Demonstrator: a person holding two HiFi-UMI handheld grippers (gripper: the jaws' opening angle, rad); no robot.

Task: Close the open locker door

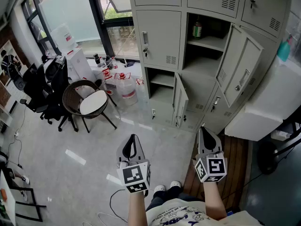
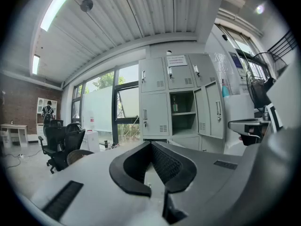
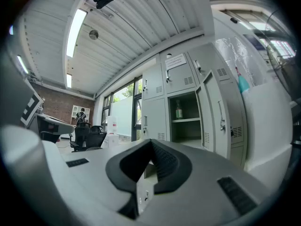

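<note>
Head view: looks steeply down over a pale floor onto a bank of grey lockers (image 1: 160, 36). Middle compartment (image 1: 207, 55) gaping, with the open locker door (image 1: 241, 69) swung out from that compartment's right edge, well apart from both grippers. On the upper shelf, near its left end, a green bottle (image 1: 197, 29). Lower and to the left, a smaller lower door (image 1: 180, 100) ajar as well. Away from the lockers' left edge, a round wicker chair (image 1: 89, 102) and black office chairs (image 1: 44, 86) by the window. Near the bottom of the view, left gripper (image 1: 133, 142) and right gripper (image 1: 205, 135) side by side, each tapering to a closed point, both aimed toward the lockers. Left gripper view: left gripper (image 2: 151, 147) closed, jaws meeting at the tip with nothing between them; beyond, the compartment (image 2: 183, 112) with the bottle (image 2: 174, 105) on its shelf, and the open locker door (image 2: 214, 109) standing off its right edge. Right gripper view: right gripper (image 3: 151, 145) closed and empty too, tips together; behind it the same compartment (image 3: 186, 121) and bottle (image 3: 178, 109), with the open locker door (image 3: 218, 112) angled outward from the right edge, untouched.
</note>
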